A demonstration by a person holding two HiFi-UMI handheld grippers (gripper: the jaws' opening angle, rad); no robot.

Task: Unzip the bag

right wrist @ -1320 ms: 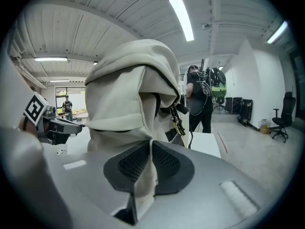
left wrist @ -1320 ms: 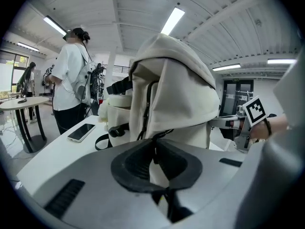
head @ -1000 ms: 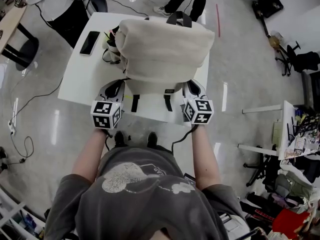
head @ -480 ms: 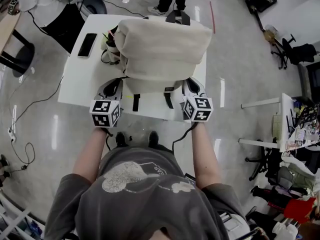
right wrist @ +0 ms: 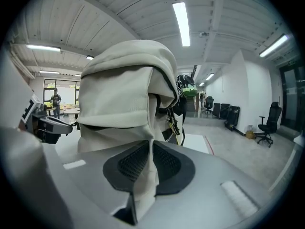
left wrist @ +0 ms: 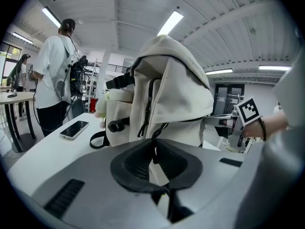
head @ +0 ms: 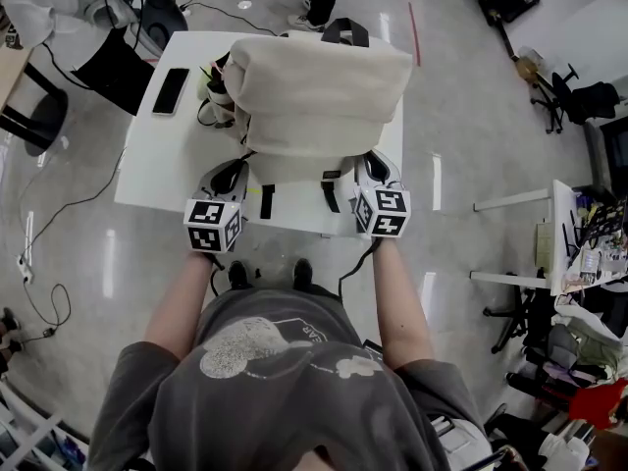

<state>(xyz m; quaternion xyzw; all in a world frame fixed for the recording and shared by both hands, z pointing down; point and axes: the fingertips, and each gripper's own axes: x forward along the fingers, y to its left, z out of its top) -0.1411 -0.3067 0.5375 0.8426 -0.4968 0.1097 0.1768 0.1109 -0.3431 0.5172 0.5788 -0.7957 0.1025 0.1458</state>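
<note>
Both grippers are clamped low on the cream bag (head: 319, 86) that stands upright straight ahead of them, on the white table (head: 157, 170). The left gripper (left wrist: 155, 149) is pressed together on the bag's lower corner, with a thin dark strap in the slit between its pads. The right gripper (right wrist: 151, 159) pinches a fold of cream fabric, and its jaws have just eased apart a little.

Neither gripper is on a zip pull, so the unzipping has probably not begun. If the right jaws loosen further, the fold could slide out. The tall, soft bag would then be held at one corner only and might lean or twist. Pulling a zip against slack fabric would likely bunch the bag, or drag it toward the table edge nearest the grippers.

Only the left gripper view shows the dark zip line (left wrist: 150, 104) running up the bag's side above that gripper. Further out to its left it also shows the phone (left wrist: 74, 129) and a person in white (left wrist: 52, 66). Only the right gripper view shows a metal clip (right wrist: 172, 123) hanging off the bag's far side. The head view alone shows both grippers flanking the bag.
</note>
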